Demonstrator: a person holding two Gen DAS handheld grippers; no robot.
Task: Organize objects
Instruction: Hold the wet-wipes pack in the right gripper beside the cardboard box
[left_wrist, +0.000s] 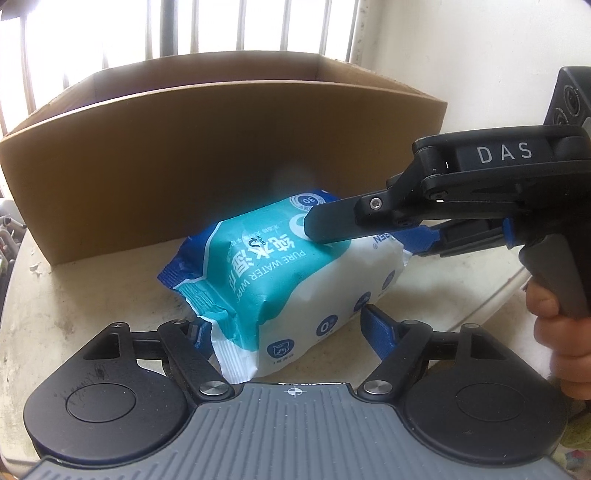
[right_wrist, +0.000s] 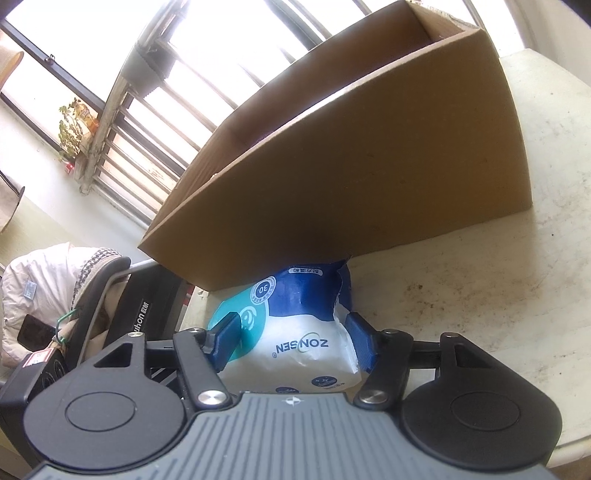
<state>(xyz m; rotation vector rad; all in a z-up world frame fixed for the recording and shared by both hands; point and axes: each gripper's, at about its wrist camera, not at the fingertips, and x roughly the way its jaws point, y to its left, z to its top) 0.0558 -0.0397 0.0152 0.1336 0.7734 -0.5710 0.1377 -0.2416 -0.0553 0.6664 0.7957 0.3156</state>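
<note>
Blue-padded fingers (right_wrist: 360, 341) of the right gripper (right_wrist: 291, 339) close on one end of a soft pack of wet wipes (left_wrist: 266, 273) lying on the counter (left_wrist: 92, 295) just before an open cardboard box (left_wrist: 184, 147), while the left gripper (left_wrist: 284, 332) straddles the pack's near end, its fingers half-wide and, by the look of it, not yet pressing. Light, squashy and slick in its film wrapper, the pack likely handles best gripped across its padded body, not by the crimped seams.
</note>
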